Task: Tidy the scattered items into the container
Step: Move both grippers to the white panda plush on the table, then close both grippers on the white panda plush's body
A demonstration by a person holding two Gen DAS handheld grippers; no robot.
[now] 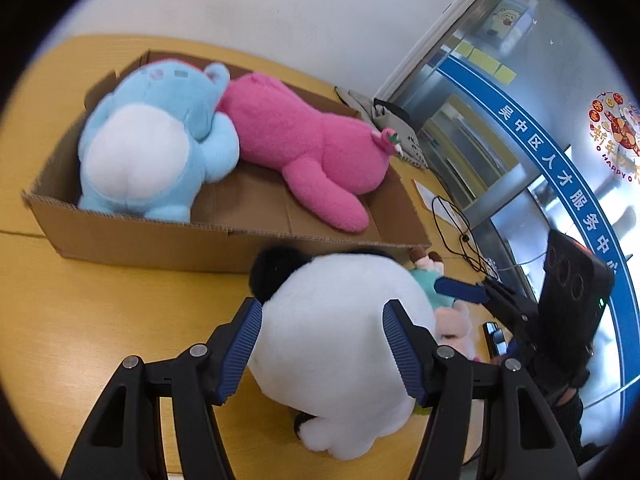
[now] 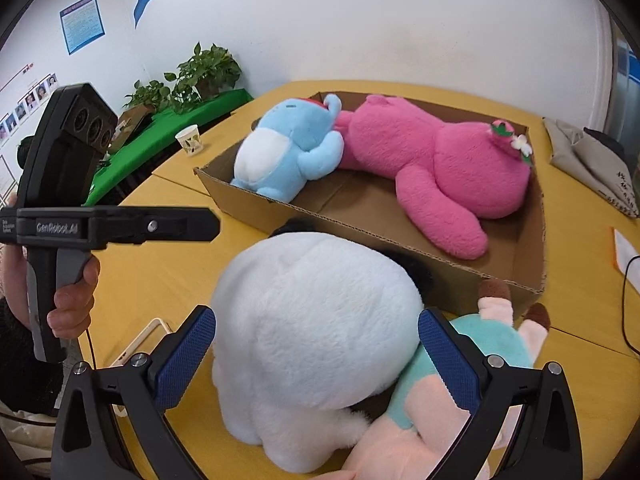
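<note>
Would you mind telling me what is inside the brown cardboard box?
Inside the brown cardboard box lie a light-blue plush toy and a pink plush toy, touching. The box floor beneath them is covered.

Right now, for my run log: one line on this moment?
boxed: blue plush, pink plush | box | outside: white plush, pastel doll | left gripper, right gripper open, straddling white plush

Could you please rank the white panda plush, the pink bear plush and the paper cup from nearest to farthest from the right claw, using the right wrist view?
1. White panda plush: between the right claw's fingers.
2. Pink bear plush: in the cardboard box, beyond the panda.
3. Paper cup: far left, near the table's back edge.
</note>
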